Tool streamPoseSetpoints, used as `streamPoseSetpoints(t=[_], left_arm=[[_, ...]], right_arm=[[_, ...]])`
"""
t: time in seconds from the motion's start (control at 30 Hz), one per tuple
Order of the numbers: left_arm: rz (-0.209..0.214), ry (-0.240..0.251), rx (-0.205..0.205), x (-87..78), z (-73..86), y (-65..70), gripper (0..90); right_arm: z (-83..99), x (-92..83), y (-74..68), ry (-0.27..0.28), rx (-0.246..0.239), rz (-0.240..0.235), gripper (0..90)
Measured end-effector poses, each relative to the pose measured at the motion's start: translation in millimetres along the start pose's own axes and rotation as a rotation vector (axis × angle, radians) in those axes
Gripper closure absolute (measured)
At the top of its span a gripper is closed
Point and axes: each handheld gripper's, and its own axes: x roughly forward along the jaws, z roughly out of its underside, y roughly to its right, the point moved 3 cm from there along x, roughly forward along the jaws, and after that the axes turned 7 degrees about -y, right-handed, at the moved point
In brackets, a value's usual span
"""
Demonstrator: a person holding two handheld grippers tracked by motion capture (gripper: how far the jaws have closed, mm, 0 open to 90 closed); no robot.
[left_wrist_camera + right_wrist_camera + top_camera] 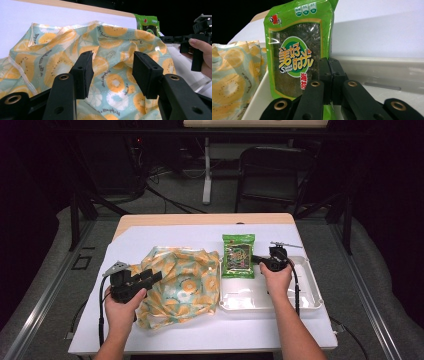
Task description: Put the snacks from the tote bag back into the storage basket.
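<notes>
The left gripper (150, 278) hangs over the near-left part of the fruit-print bag (187, 282), jaws spread, with nothing between them. To its right, the right gripper (256, 259) is pressed together on the right edge of the green snack packet (238, 255). The packet's long axis runs away from the person, across the claw, over the white tray's (310, 290) far-left corner.

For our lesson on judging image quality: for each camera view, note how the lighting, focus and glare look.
High view: the white table is brightly lit, the room behind it nearly black, the picture soft. Left gripper view: the fruit-print bag is sharp and evenly lit, the dark left tongs show little detail. Right gripper view: the green snack packet has crisp lettering, the white tray looks washed out.
</notes>
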Motion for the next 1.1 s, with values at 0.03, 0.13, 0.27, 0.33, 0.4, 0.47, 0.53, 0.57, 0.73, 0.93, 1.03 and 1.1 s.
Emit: streamPoseSetpoints(t=[0.03,0.13,0.27,0.33,0.4,0.47,0.53,0.57,0.73,0.93,1.03,1.1], left_arm=[[0.001,-0.002,-0.001,-0.4,0.1,-0.2,50.7],[0.000,0.004,-0.006,-0.7,0.1,-0.9,50.7],[-0.001,0.005,-0.013,-1.2,0.1,-1.7,50.7],[-0.002,0.005,-0.009,-1.4,0.1,-2.5,50.7],[-0.003,0.003,-0.010,-1.8,0.2,-3.3,50.7],[-0.004,0.003,-0.014,-1.8,0.2,-3.6,50.7],[-0.004,0.008,-0.017,-1.9,0.1,-3.8,50.7],[-0.002,0.011,-0.019,-2.0,0.0,-3.7,50.7],[-0.003,0.010,-0.015,-2.3,-0.2,-4.4,50.7],[-0.006,0.020,-0.017,-4.7,-1.4,-5.7,50.7],[-0.007,0.023,-0.022,-5.4,-1.7,-6.6,50.7],[-0.009,0.026,-0.022,-5.7,-1.9,-6.8,50.7]], right_arm=[[-0.1,0.1,-0.1,0.002,0.001,-0.001,89.8],[-0.2,0.5,-0.5,0.009,0.007,-0.002,89.5],[-0.3,0.6,-0.3,0.014,0.011,-0.001,88.4],[-0.3,0.5,-0.4,0.015,0.010,-0.002,87.8],[-0.2,0.2,-0.6,0.009,0.000,-0.004,87.4],[0.0,0.6,-1.1,0.012,0.004,-0.004,87.3],[0.4,0.7,-1.4,0.014,0.006,0.000,86.7],[0.7,0.4,-1.3,0.010,0.002,-0.001,86.3],[1.9,0.3,-3.1,0.004,-0.002,0.009,81.6],[2.1,-2.4,-3.6,0.008,-0.009,0.011,76.2],[2.5,-3.9,-4.3,0.010,-0.010,0.009,73.2],[2.7,-4.6,-5.2,0.014,-0.015,0.010,72.0]])
